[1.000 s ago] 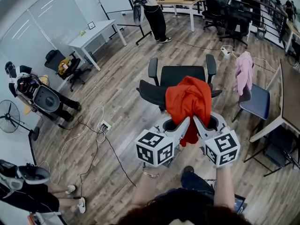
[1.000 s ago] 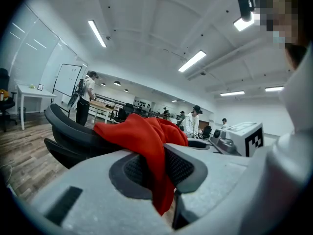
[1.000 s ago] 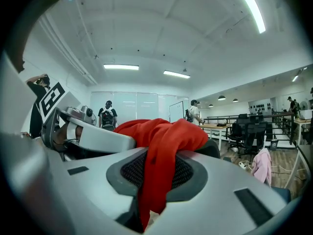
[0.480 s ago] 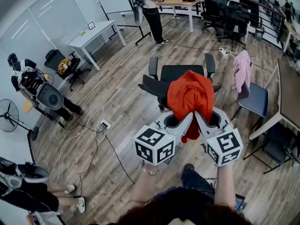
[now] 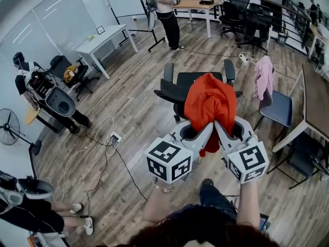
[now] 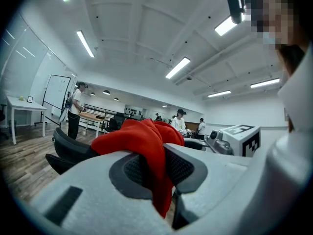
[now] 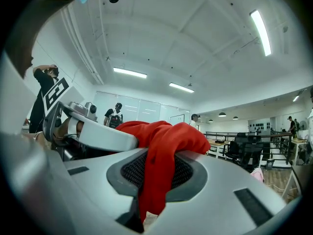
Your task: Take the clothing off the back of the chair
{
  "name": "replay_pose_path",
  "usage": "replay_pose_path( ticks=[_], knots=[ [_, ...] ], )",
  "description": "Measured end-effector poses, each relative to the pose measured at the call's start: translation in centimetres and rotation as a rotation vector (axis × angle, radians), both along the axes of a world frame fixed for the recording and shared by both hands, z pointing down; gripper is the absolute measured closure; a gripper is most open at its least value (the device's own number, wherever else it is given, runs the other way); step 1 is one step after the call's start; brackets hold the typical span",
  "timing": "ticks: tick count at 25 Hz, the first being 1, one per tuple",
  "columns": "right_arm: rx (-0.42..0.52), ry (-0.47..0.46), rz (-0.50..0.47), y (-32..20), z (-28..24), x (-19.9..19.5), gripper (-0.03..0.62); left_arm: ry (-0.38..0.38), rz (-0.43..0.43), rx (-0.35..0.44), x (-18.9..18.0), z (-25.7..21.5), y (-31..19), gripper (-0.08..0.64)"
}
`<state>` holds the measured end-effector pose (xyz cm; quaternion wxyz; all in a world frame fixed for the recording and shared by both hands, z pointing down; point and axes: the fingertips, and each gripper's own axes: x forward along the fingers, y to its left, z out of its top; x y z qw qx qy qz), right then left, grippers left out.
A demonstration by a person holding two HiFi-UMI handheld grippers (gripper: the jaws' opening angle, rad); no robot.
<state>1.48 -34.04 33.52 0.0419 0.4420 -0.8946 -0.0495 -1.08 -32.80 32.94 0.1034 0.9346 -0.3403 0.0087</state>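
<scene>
**Holding the red garment above the black chair with both grippers**

From the head view we see the whole layout. The black chair stands on the wood floor, and the red garment is bunched over its backrest side. The left gripper and right gripper meet at the garment's lower edge. Whether the cloth still touches the backrest we cannot tell from here.

Only the gripper views show the grip itself. In the left gripper view the left gripper has its jaws pinched on a fold of the garment, with the chair's dark arm just left of the cloth. In the right gripper view the right gripper also has its jaws pressed on the garment, which hangs down between the pads.

Compared with a second ago, the garment and both grippers sit a little higher over the chair, and the grip is unchanged.

Left of the chair the floor lies open as far as the loose cables. Right of the chair it is tighter, with a blue chair carrying a pink garment and a table edge beyond it.
</scene>
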Motion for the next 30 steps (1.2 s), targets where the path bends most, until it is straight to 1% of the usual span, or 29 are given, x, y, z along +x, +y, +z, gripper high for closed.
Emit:
replay_pose_path(
  ticks=[11,30],
  knots=[
    [0.037,-0.005,0.022,3.1,-1.3,-1.4,0.512,0.010,0.016,0.031,-1.4,-1.3,3.2,0.488],
    [0.064,0.007,0.032,8.1,-2.7,-3.3,0.512,0.027,0.033,0.061,-3.3,-2.7,8.2,0.488]
  ],
)
